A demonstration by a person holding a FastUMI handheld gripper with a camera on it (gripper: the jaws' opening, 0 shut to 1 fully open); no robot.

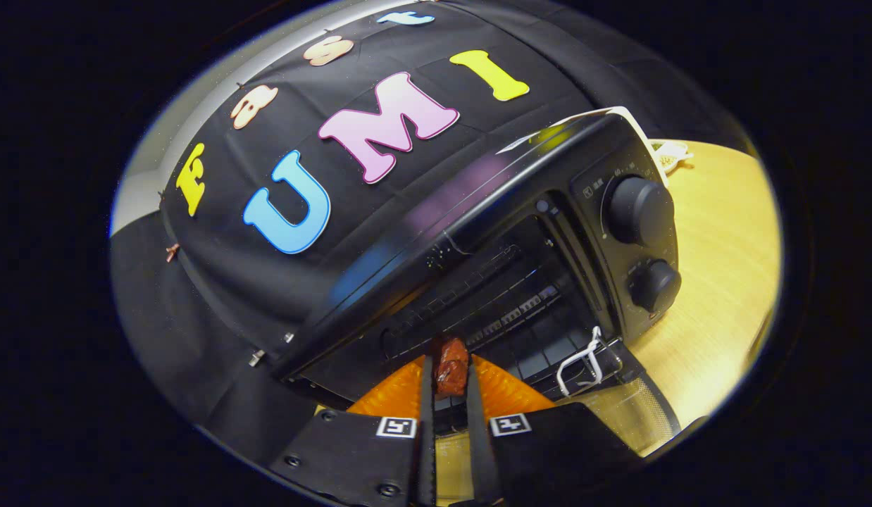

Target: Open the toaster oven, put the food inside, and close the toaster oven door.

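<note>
The black, boxy metal toaster oven [478,232] runs tilted from the lower left to the upper right of the frame, and it stands on the pale wooden counter [718,282] seen at the right. Its door is already down: the glass door panel [619,415] with its white wire handle [580,362] lies at the lower right, and the dark cavity with the wire rack [492,310] sits open at the centre.

Your hand-held gripper [450,377] at the bottom centre is closed narrow on the small, reddish-brown, glossy piece of food [451,367], both fingers pressing its sides, with the piece just at the mouth of the cavity.

To do this step well, I would judge that you should carry the food straight in over the rack, level, and well past the front lip so the door will not catch it. Keep clear of the upper edge of the opening. Lower until the piece rests on the rack bars, then spread the fingers only a little and draw back along the same line, away from the handle.
</note>
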